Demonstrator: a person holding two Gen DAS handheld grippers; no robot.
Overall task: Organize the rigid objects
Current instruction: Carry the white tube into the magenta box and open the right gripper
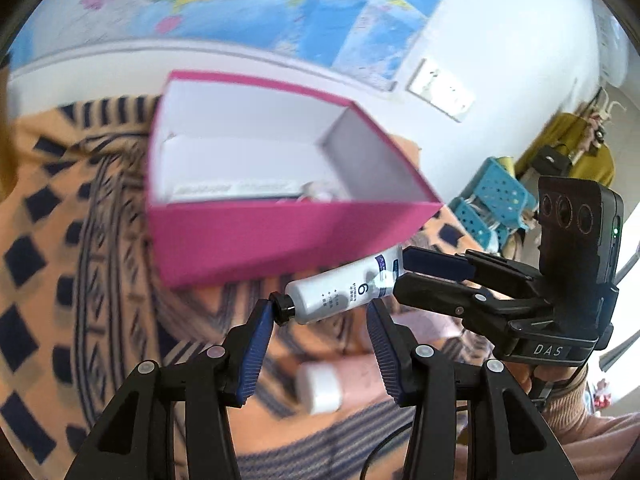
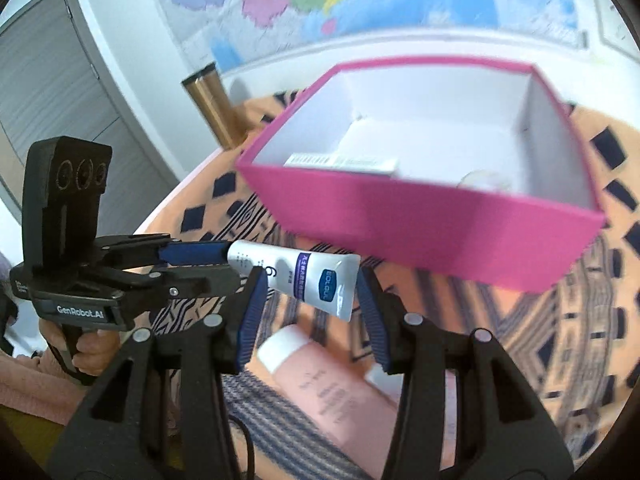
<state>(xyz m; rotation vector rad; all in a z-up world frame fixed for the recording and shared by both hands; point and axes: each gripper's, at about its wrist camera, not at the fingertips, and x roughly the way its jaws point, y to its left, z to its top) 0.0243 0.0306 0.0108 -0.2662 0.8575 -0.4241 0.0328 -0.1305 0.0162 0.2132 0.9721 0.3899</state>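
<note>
White and smooth, the small tube [image 1: 340,292] hangs in the air in the lower middle of the left wrist view, just below the near wall of the open pink box [image 1: 280,236] and clear of the patterned cloth [image 1: 80,240]. At its left end the left gripper [image 1: 319,306] seems clenched around the black cap [image 1: 282,308], one pad touching it. At its right end the right gripper [image 1: 400,276] comes in from the right edge of the frame, its pads closed on the flat crimped tail. The tube looks light, with a soft body that would dent under a hard squeeze and a glossy, probably slippery skin. The stiff cap and the crimp are the safer places to pinch. Lower in the frame a pink bottle [image 1: 320,388] lies on the cloth
</note>
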